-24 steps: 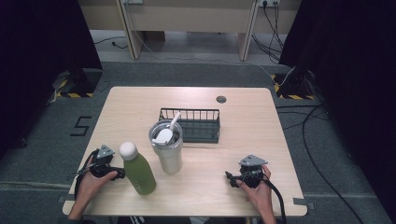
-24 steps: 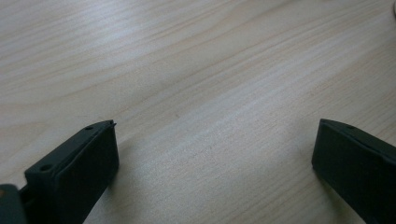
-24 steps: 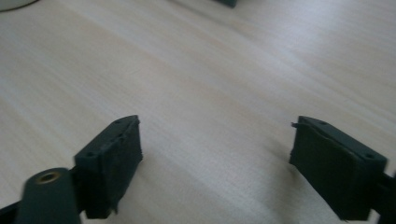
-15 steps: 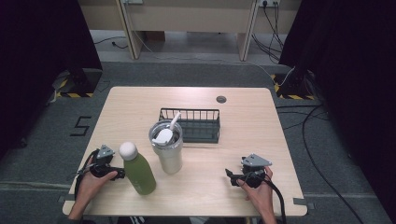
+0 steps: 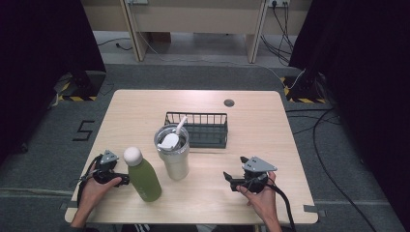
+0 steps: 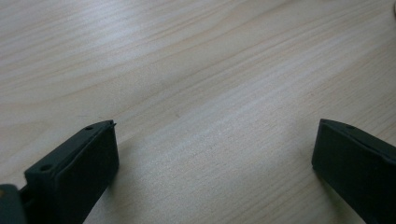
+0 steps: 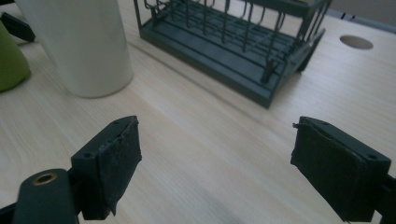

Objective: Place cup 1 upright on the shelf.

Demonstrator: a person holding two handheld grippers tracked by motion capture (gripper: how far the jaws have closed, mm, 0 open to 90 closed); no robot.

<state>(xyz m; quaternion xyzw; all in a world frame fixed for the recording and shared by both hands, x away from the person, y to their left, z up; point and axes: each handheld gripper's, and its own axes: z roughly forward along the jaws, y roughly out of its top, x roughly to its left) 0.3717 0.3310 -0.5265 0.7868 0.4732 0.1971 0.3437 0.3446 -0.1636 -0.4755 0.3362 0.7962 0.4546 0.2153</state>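
A green bottle [image 5: 143,177] with a white round cap stands near the table's front left. Right beside it is a cream tumbler [image 5: 172,153] with a lid and straw; its wall [image 7: 79,42] rises at the top left of the right gripper view. My left gripper [image 5: 117,180] rests on the table just left of the bottle, its jaws wide apart over bare wood [image 6: 210,140]. My right gripper [image 5: 231,179] lies at the front right, open and empty [image 7: 215,154], pointing toward the tumbler and rack.
A dark wire rack [image 5: 197,128] stands behind the tumbler at mid table, also close ahead as the rack [image 7: 233,42] in the right gripper view. A round cable hole [image 5: 228,102] sits near the far edge. The wooden table [image 5: 270,140] has bare room at the right.
My right gripper has shifted slightly along the table's front. The left hand, bottle and tumbler have kept still.
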